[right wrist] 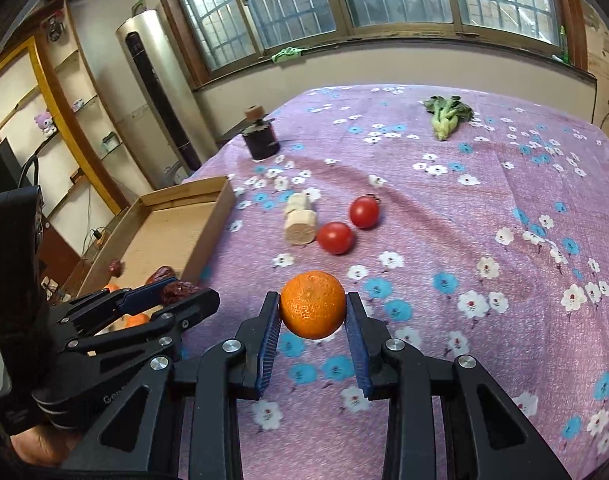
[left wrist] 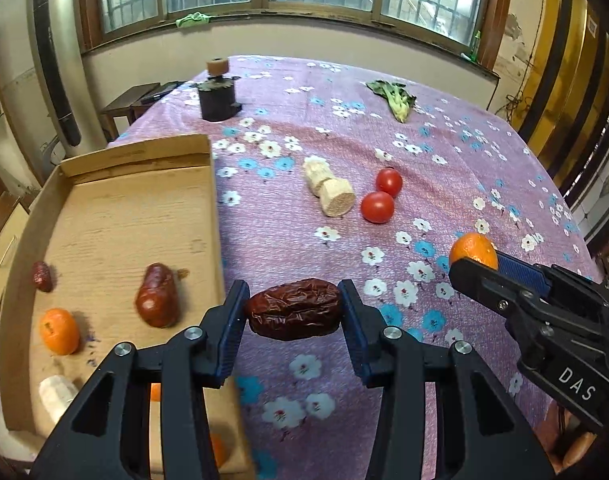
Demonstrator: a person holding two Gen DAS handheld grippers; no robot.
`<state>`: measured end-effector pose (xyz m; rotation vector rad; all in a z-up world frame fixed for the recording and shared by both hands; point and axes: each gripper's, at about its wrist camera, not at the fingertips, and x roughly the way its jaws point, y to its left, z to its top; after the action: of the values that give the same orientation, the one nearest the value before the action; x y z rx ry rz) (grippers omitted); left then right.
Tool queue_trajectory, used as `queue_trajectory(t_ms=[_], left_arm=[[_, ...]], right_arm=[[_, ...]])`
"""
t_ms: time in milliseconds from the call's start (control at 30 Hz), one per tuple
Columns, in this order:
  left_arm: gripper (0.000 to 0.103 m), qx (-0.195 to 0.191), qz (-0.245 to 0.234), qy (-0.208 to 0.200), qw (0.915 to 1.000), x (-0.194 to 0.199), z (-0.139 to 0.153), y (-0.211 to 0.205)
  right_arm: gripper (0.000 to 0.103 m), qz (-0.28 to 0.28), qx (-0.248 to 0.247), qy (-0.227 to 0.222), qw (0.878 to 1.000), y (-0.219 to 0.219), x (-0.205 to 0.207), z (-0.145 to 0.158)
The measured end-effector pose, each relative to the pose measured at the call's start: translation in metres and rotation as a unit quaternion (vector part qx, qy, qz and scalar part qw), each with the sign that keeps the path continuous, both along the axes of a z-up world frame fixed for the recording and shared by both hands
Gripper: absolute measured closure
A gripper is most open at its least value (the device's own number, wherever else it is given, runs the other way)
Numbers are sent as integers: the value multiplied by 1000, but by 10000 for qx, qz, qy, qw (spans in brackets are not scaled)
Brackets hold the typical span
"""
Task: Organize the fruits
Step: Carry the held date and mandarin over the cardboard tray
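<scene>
Wrinkled red date in left gripper; right gripper holds orange.

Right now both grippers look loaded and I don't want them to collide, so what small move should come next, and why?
Probably carry the left gripper leftward over the wooden tray wall and release there. It is shut on a dried red date just right of that wall, and the tray already holds dates and an orange. The right gripper, shut on an orange, is farther away and can wait.

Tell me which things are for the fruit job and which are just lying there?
For the job: date in left gripper, orange in right gripper, tray, two tomatoes.
Just lying about: leafy greens, white root pieces, dark jar.
</scene>
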<state>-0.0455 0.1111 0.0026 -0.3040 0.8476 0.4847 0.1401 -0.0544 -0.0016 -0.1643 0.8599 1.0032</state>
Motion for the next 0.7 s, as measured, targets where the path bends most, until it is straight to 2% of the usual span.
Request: queue_trajectory(t_ms=[700], left_arm=[[59,-20,353,-147,9993,-38,8,29]], right_arm=[[70,421,-1,-188,9989,29,-39,18]])
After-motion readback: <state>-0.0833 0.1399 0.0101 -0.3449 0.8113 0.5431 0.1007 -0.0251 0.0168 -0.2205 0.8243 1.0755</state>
